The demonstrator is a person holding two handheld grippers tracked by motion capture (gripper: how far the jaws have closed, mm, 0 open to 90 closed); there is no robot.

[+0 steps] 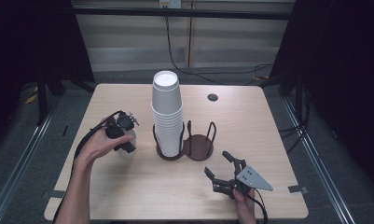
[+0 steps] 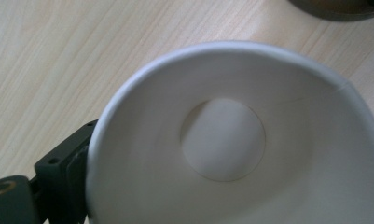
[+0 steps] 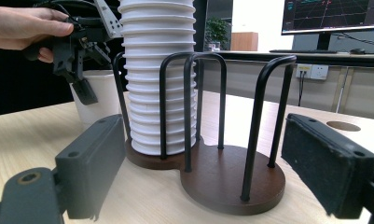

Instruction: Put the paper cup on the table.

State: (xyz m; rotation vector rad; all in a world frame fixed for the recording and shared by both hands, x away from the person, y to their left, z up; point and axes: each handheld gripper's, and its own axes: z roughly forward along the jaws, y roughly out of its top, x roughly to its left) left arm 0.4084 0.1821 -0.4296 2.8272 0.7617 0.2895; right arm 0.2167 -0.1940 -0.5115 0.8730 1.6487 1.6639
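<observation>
Pale wood surface (image 1: pixel 128 186), dark curtains behind. Nearest, at five o'clock, the right gripper (image 1: pixel 220 166) rests with jaws spread, holding nothing. At nine o'clock the left gripper (image 1: pixel 124 140) pinches the wall of a single paper cup (image 1: pixel 128 148) standing upright left of the cup holder (image 1: pixel 197 148). Centre, the cup stack (image 1: pixel 166 116) fills the holder's left ring. Judged: the cup is being set down; next, let go and lift clear.
</observation>
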